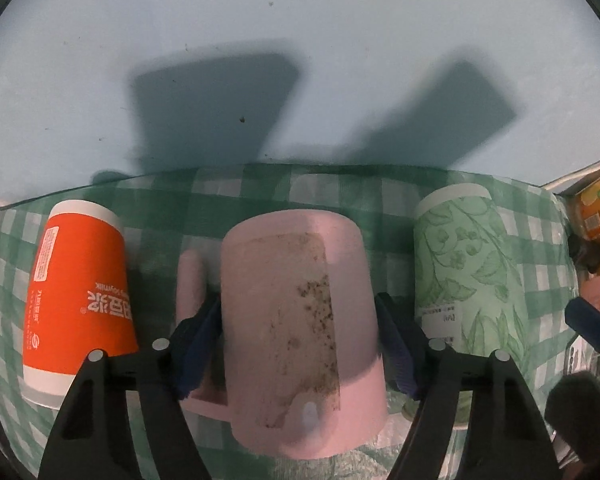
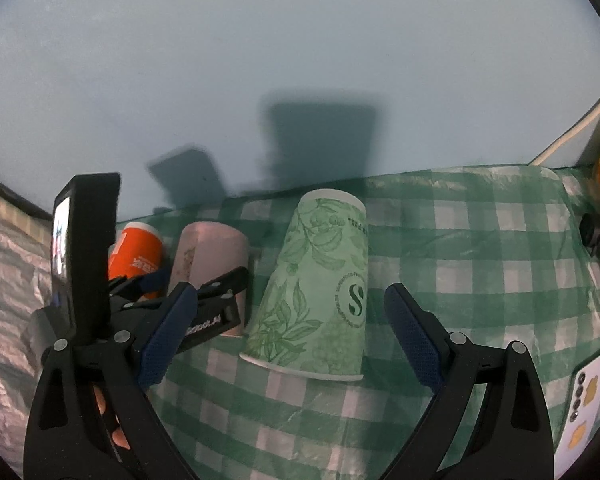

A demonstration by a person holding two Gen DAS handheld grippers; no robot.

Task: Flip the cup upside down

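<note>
While its two paper neighbours stand inverted at frame left and right, the pink mug [image 1: 296, 332] sits mouth-down at centre on the checked cloth [image 1: 540, 248], the left gripper [image 1: 300, 344] closed on its sides. Rigid plastic, light and likely slick, it looks best gripped mid-wall, clear of the handle [image 1: 190, 284]. The right gripper [image 2: 296, 332] stands wide around the green cup [image 2: 316, 292], touching nothing. That cup bears an "S" roundel; the orange cup [image 1: 80, 300] reads "soymilk" upside down; the left gripper's body shows lettering too small to read
</note>
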